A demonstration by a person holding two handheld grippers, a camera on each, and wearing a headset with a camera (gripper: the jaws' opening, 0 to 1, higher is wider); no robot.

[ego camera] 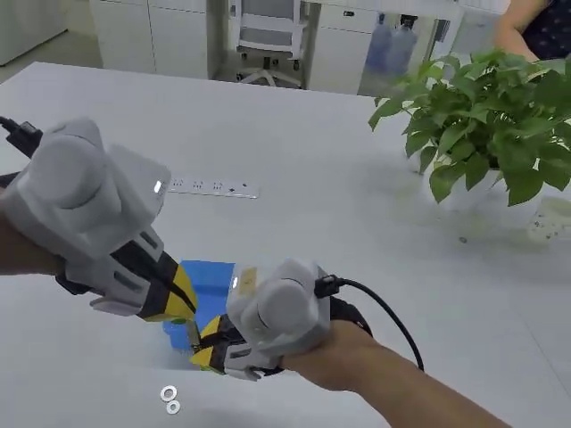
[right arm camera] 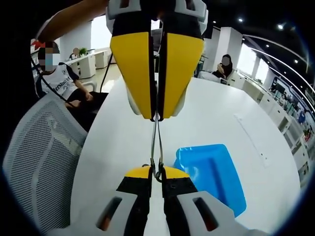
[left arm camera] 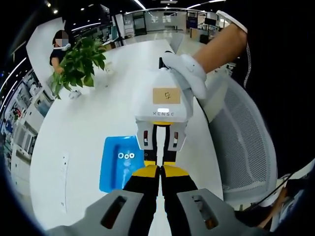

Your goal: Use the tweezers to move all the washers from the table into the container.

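On the table [ego camera: 357,232], the container [ego camera: 207,272] sits just behind my left gripper [ego camera: 183,308] and right gripper [ego camera: 203,343], which meet tip to tip with the tweezers [right arm camera: 153,145] between. Two washers [ego camera: 169,399] lie at its 6 o'clock, a power strip [ego camera: 214,187] at 12, a potted plant [ego camera: 486,125] at 2.

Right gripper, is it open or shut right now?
Shut on the tweezers. In the right gripper view, the right gripper has its jaws pressed together, with the tweezers' end pinched between them.

blue container [ego camera: 207,272], silver washers [ego camera: 170,399], white table [ego camera: 312,178], green plant [ego camera: 482,116].
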